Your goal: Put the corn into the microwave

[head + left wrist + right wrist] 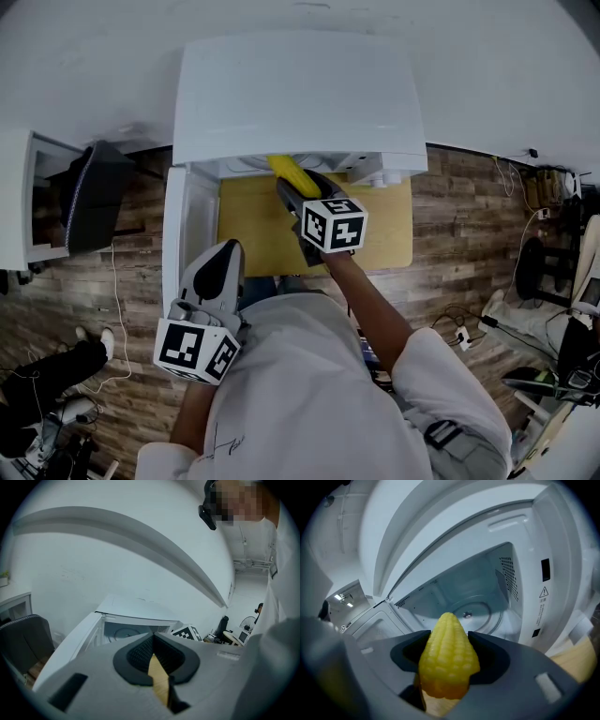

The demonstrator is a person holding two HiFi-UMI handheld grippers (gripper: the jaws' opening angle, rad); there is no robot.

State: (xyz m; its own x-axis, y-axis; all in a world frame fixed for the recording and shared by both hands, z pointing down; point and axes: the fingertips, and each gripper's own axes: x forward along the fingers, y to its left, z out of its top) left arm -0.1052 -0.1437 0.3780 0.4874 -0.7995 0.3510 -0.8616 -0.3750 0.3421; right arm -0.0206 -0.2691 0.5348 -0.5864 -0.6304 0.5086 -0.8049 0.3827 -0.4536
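A yellow corn cob (289, 172) sticks out of my right gripper (298, 192), which is shut on it at the mouth of the white microwave (300, 94). In the right gripper view the corn (449, 663) points at the open cavity, with the glass turntable (474, 615) straight ahead. The microwave door (182, 246) hangs open to the left. My left gripper (217, 272) is held back beside that door, shut and empty. In its own view the left gripper (153, 641) faces the microwave (136, 609) from a distance.
The microwave stands on a small wooden table (384, 234). A dark chair (94, 192) and a white cabinet (19, 202) stand to the left on the wood floor. Cables and equipment (553, 328) lie at the right.
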